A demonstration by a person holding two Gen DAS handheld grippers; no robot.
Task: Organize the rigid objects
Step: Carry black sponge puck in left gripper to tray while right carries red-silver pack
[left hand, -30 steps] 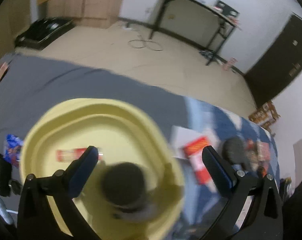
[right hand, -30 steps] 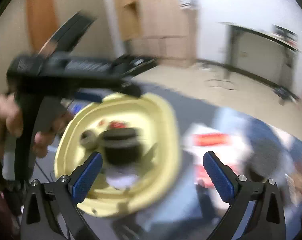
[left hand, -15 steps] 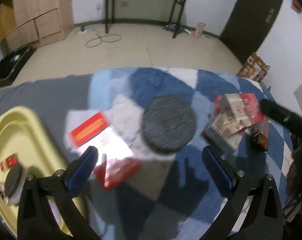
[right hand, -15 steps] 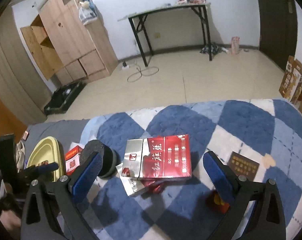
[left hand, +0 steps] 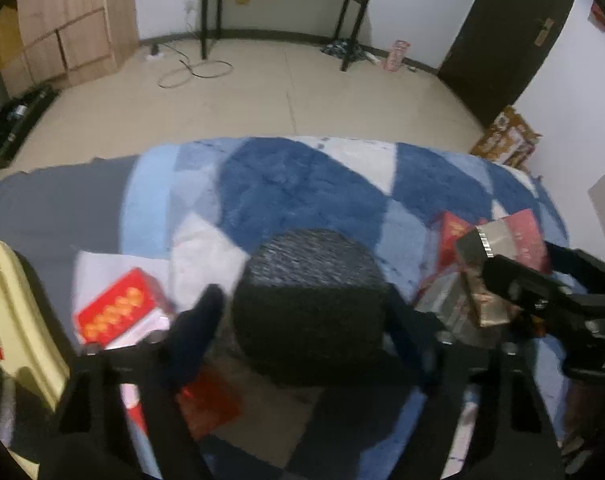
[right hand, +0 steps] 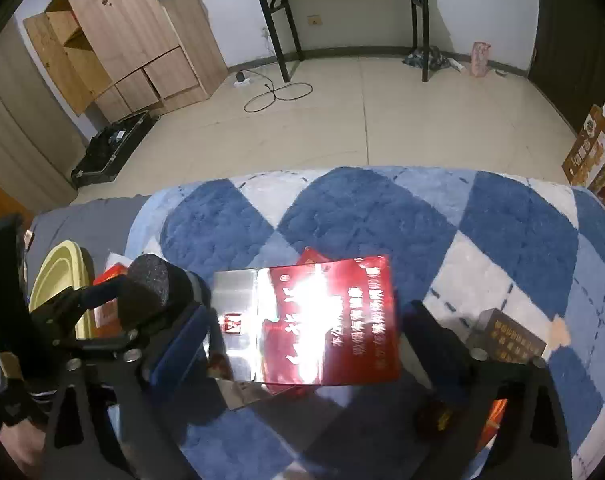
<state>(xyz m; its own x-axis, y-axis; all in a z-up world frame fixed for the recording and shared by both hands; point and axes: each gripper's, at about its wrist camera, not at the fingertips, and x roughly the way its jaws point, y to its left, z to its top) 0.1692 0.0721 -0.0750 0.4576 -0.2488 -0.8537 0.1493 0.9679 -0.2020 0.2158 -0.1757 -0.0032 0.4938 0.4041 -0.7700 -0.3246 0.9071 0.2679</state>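
Blue checked rug (right hand: pixel 362 216): left tool (left hand: pixel 302 320) straddles black puck (left hand: pixel 310 304), right tool (right hand: pixel 306 344) wide around red box (right hand: pixel 326 324), neither gripped yet.
Puck looks stiff, fabric-grippy, take its sides; box looks light, glossy, slippery, pinch long edges.

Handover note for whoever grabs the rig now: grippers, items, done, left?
Left gripper: open, straddling the black round speaker on the blue rug.
Right gripper: open, fingers either side of the red carton.
Yellow tray far left already holds small items.
Left: speaker, carton, red-white box, brown box remain on the rug.
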